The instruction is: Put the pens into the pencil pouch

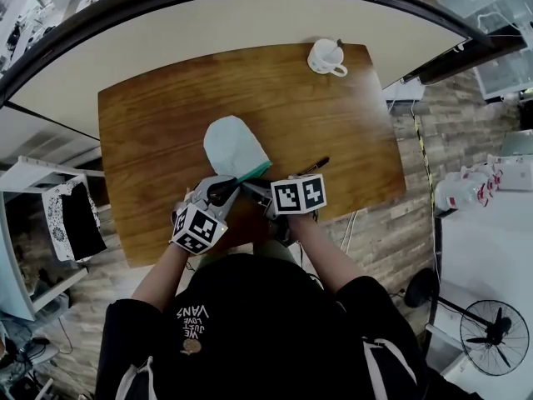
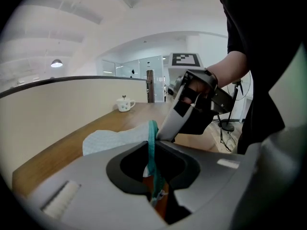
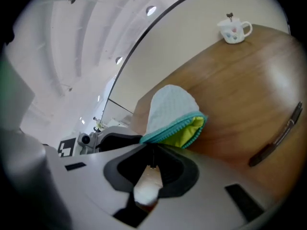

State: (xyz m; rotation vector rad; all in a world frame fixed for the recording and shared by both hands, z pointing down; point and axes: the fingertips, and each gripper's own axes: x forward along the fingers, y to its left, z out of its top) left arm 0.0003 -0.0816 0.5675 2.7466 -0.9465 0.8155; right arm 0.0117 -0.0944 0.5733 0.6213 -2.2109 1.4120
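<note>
STEP: pouch mouth being held open, no pen inside yet | POUCH: mid worktop, towards near edge, lime lining showing | LEFT GRIPPER: jaws closed on teal zip rim | RIGHT GRIPPER: jaws closed, apparently on opposite rim | PEN: lying flat, just right of the pouch | NEXT: judged, right gripper must release and fetch pen while left gripper holds rim.
</note>
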